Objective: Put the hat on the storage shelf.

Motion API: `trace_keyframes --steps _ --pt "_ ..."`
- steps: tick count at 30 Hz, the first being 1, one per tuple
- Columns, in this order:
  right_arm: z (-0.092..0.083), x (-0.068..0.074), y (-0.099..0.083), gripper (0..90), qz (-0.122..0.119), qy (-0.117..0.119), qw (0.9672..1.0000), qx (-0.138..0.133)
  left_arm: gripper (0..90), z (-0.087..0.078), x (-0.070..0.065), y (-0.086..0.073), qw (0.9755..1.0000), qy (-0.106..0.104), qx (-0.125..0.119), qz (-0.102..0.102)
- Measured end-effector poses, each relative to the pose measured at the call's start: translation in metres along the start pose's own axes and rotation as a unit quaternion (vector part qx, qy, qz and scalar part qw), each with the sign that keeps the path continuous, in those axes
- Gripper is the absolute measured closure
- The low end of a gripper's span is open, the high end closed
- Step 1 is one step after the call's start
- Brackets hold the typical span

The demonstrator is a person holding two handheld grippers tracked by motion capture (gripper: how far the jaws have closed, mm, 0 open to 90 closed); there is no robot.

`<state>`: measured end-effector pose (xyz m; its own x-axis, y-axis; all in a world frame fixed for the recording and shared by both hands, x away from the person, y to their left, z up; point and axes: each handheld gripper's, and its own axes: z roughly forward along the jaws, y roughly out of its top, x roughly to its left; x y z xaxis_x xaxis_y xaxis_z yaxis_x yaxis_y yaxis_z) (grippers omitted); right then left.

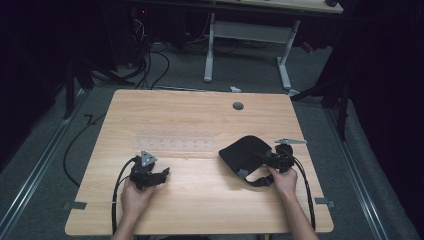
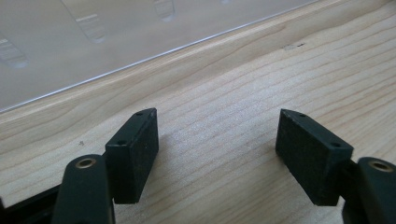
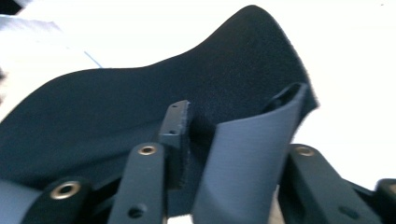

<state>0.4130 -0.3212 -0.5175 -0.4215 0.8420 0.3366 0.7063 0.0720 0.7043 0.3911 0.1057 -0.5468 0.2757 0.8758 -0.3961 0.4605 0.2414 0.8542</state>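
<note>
Two grippers are at work over the pale wooden table (image 1: 200, 200), and only one has anything between its fingers. The right gripper (image 1: 267, 159) is clamped on the black, curved fabric wrap with a grey-lined strap (image 1: 243, 152): in the right gripper view the grey strap edge (image 3: 247, 158) stands pinched between the pads, the dark body of the wrap spreading away beyond the fingertips, though overexposure there makes it hard to tell how much of it rests on the table. The left gripper (image 1: 159, 176) is released, its fingers (image 2: 135, 154) spread wide over bare wood with nothing between them; just ahead of them lies a clear plastic sheet with faint moulded tabs (image 2: 70, 42). By my reading, the grasp on the wrap is made and little else: it sits unfolded by the right hand (image 1: 285, 182), and any lifting, folding or placing is yet to come.
</note>
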Motion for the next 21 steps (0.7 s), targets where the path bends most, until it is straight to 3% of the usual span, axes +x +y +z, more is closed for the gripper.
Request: trace_keyframes --steps 5,11,21 --pt "-0.004 0.000 -0.005 74.8 -0.013 0.024 0.9996 -0.004 30.6 0.000 0.000 0.000 1.0000 0.001 0.000 0.001" --pt "-0.008 -0.002 -0.009 81.3 -0.008 0.051 0.9986 -0.012 30.6 0.001 0.000 0.000 1.0000 0.002 -0.001 0.001" --pt "-0.018 0.007 -0.009 84.1 -0.031 0.046 0.9982 -0.024 30.5 0.001 0.000 0.000 1.0000 0.002 0.000 0.001"
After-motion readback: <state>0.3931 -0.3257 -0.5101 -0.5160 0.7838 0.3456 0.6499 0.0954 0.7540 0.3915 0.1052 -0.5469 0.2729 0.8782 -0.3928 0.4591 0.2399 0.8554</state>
